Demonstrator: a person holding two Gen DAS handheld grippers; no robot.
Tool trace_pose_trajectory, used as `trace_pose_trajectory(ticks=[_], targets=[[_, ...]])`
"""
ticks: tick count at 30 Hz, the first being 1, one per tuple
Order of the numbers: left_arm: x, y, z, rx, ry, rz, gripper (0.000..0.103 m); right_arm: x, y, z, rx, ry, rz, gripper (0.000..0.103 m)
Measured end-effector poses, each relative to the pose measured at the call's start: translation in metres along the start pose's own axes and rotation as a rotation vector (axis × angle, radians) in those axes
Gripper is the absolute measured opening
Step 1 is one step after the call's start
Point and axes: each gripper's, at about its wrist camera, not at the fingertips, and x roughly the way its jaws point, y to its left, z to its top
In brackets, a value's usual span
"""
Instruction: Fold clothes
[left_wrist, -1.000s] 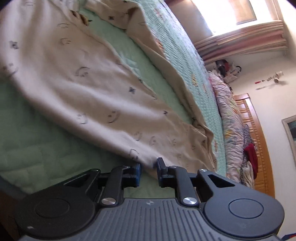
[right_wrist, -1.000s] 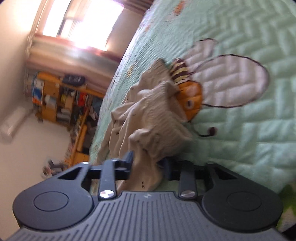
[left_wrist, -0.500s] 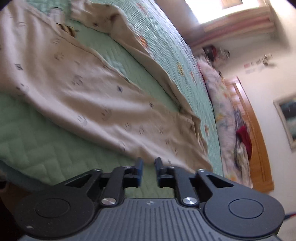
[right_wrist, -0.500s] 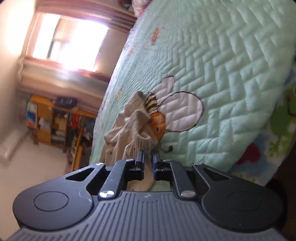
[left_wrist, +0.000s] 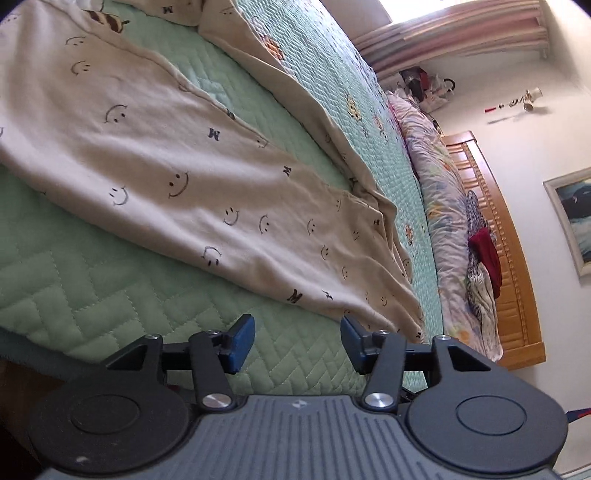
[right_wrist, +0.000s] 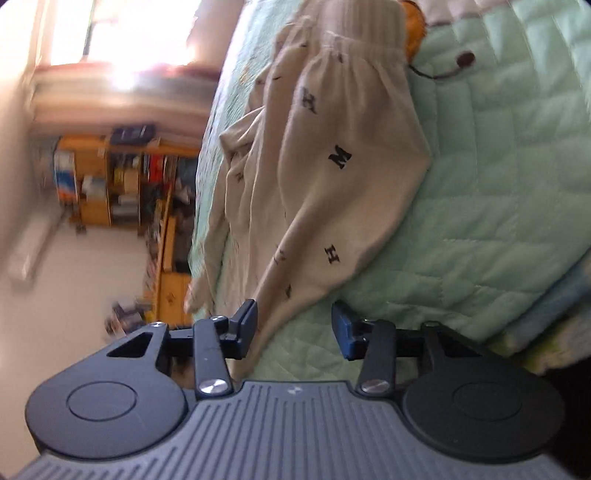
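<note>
Both jaws letting go of the cream trousers on the bed

The left gripper (left_wrist: 297, 341) has its blue-padded jaws parting, with only mint-green quilted bedspread (left_wrist: 92, 280) showing between them; the hem of the cream smiley-and-letter-print trousers (left_wrist: 207, 173) lies just beyond the right-hand pad, not pinched. The right gripper (right_wrist: 293, 328) is likewise opening: a strip of the same cream cloth (right_wrist: 332, 177) runs down between its jaws close to the left pad, and neither pad presses on it, though the view is blurred. The trousers lie spread across the bedspread, one leg stretching away from the left gripper, the other lying farther off toward the far edge. Beyond them on the bed sits a rumpled floral duvet (left_wrist: 436, 162) with a dark red garment (left_wrist: 487, 254) on it, against a slatted wooden headboard (left_wrist: 506, 251). In the right wrist view a cluttered orange shelf unit (right_wrist: 110, 177) stands below a bright window (right_wrist: 122, 33)
</note>
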Motion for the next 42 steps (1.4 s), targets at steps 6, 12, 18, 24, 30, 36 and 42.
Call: trace_pose_trajectory(ticks=[6,12,18,24,30,36,42], targets=[[0.001,0.001,-0.002,-0.005,0.017,-0.018,0.056,0.013,-0.017,-0.016,0.127,-0.097,0.006,0.0],[-0.01,0.003,0.002,-0.017,-0.003,-0.014,0.058,0.008,-0.012,-0.013,0.056,-0.102,0.028,0.002],[-0.031,0.006,0.009,0.0,-0.053,-0.004,0.07,-0.031,0.0,-0.003,-0.01,-0.035,0.074,0.002],[-0.04,0.003,0.016,0.024,-0.075,0.006,0.07,-0.038,0.004,-0.005,-0.098,0.075,-0.081,0.009],[-0.051,-0.021,0.021,0.209,-0.119,0.029,0.075,-0.044,0.04,-0.013,-0.231,0.086,0.031,0.019],[-0.016,-0.014,0.025,0.267,-0.13,0.07,0.08,0.016,0.037,0.001,-0.195,0.092,0.103,0.038],[-0.043,0.025,0.024,0.14,-0.138,0.037,0.076,0.004,0.003,-0.011,-0.136,0.1,0.01,0.029]])
